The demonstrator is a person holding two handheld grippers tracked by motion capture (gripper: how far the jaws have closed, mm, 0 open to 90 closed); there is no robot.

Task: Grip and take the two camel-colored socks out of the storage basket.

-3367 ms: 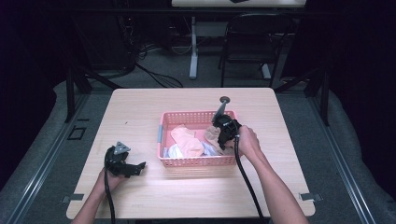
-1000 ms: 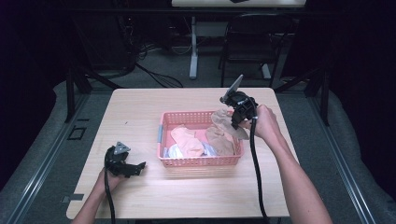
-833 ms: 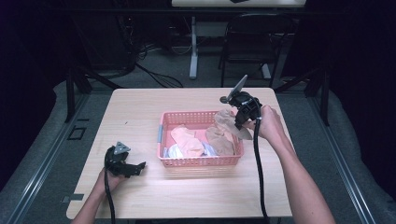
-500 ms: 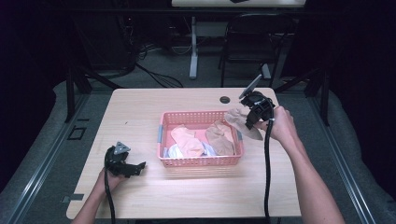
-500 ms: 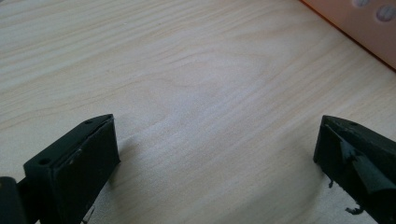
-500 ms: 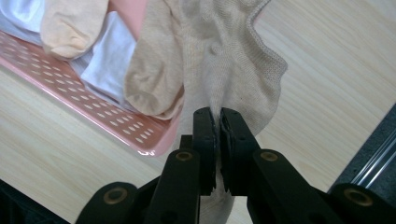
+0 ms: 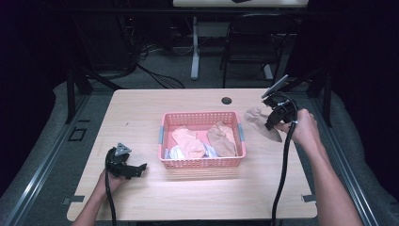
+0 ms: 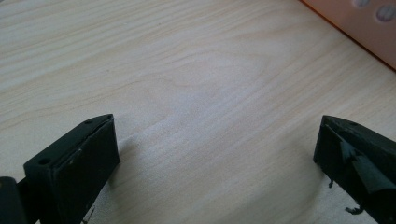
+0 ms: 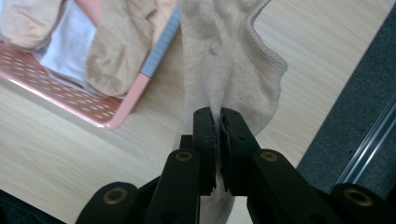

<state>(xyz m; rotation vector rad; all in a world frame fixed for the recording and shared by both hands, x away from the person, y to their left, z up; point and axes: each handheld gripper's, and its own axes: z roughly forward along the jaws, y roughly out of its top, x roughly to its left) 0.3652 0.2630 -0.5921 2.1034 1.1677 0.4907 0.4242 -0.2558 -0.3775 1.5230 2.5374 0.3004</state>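
A pink basket (image 7: 202, 162) stands mid-table with several socks in it, among them a tan sock (image 7: 222, 140) and a peach sock (image 7: 188, 141). My right gripper (image 7: 273, 118) hangs to the right of the basket, above the table, shut on a beige sock (image 7: 258, 118) that dangles from it. In the right gripper view the jaws pinch that beige sock (image 9: 224, 60), with the basket corner (image 9: 116, 114) to the left. My left gripper (image 7: 136, 168) rests on the table at the front left, open with only bare wood between its jaws (image 8: 215, 154).
The wooden table (image 7: 141, 113) has a round cable hole (image 7: 227, 100) behind the basket. Its right edge lies close beside the right hand, with grey floor (image 9: 355, 116) beyond. A black chair (image 7: 254, 42) stands behind the table.
My right gripper lifted the beige sock out of the basket and carried it to the right, past the basket's rim. The left gripper stayed put.
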